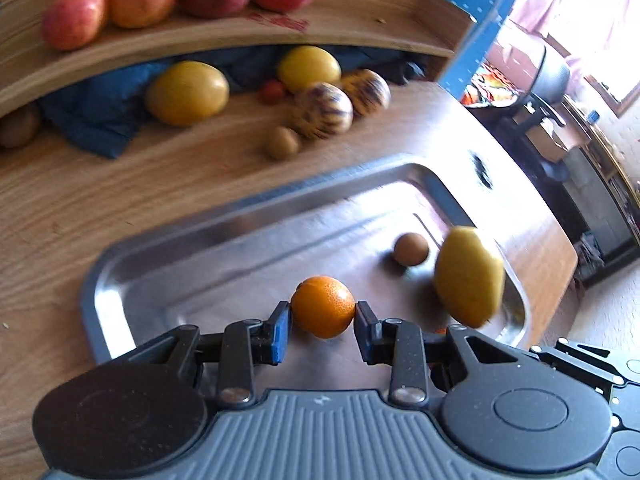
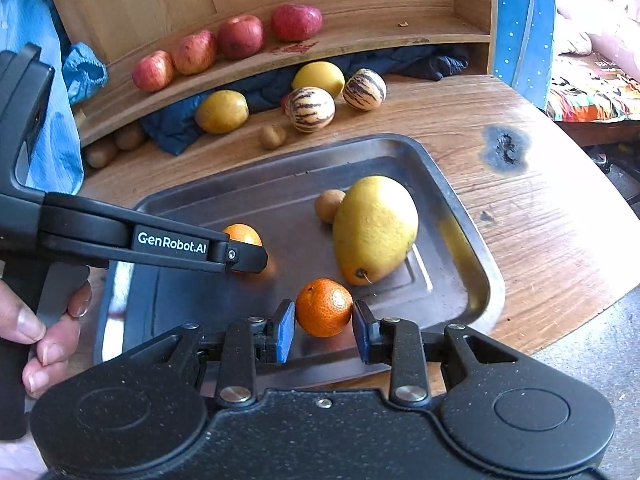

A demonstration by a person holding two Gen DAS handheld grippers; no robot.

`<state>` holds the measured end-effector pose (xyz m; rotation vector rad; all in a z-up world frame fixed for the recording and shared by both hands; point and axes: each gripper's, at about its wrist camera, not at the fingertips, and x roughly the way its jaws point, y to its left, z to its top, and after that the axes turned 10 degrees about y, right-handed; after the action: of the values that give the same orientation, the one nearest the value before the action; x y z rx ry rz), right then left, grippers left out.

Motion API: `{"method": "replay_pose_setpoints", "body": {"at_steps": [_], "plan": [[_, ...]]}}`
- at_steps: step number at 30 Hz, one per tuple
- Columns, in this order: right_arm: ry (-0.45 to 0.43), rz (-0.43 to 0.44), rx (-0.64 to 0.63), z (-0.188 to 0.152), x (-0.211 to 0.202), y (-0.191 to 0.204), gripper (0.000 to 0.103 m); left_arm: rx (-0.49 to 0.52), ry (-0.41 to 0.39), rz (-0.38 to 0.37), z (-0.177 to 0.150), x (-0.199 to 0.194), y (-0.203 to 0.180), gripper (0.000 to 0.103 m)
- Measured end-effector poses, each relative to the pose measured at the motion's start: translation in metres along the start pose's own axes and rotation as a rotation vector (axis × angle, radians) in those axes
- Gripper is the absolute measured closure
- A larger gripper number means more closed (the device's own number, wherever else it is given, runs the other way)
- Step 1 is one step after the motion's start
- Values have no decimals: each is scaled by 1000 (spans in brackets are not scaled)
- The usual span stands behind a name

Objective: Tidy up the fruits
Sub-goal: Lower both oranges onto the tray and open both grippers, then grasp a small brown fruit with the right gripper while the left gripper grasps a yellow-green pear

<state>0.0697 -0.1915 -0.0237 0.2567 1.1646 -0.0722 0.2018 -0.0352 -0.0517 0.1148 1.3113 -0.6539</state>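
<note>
While set narrow, closed all the same: left claw clamped on a small round orange mandarin, blue pads pressed to both its sides. Beneath that claw, a rectangular stainless-steel tray lying on a wood-grain table. Cannot tell whether the mandarin is lifted clear of the tray floor or resting on it. Ahead and to the right of the left claw, inside the tray: a small brown kiwi and, just beside it, a large yellow mango, blurred in the left wrist view.

Same narrow hold at the right claw: shut on a second orange mandarin, speckled, over the near part of the tray. To the left of the right claw and slightly ahead, the left claw side-on, its mandarin half hidden behind the black finger; at the far left, a person's hand wrapped round the handle. Straight ahead of the right claw, the mango, with the kiwi partly behind its far end.

Farther ahead, past the tray's far rim, on the table: a loose brown kiwi, two cream melons with dark stripes, two round yellow fruits, a crumpled dark blue cloth. Above those, a curved wooden shelf with four red apples in a row.
</note>
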Motion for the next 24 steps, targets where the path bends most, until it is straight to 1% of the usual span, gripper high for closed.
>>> {"method": "replay_pose_setpoints", "body": {"at_steps": [5, 10, 11, 12, 13, 16, 18, 19, 24], "plan": [[12, -5, -26, -2, 2, 1, 69, 18, 11, -1, -6, 4, -13, 66], [9, 5, -35, -5, 0, 2, 67, 11, 12, 8, -10, 2, -17, 66], [6, 7, -38, -6, -1, 2, 66, 7, 12, 9, -11, 2, -17, 66], [3, 10, -41, -7, -2, 3, 64, -2, 14, 10, -12, 1, -17, 64], [-1, 13, -45, -8, -3, 3, 62, -11, 16, 9, -14, 0, -16, 62], [-15, 16, -59, -12, -8, 5, 55, -39, 10, 19, -19, -5, -12, 55], [-27, 19, -67, -16, -12, 6, 46, -54, 4, 24, -22, -9, -10, 49], [-31, 20, -71, -17, -13, 7, 43, -60, 0, 27, -24, -11, -9, 44], [-56, 32, -95, -27, -22, 11, 16, -87, -16, 62, -37, -25, -7, 27]]}}
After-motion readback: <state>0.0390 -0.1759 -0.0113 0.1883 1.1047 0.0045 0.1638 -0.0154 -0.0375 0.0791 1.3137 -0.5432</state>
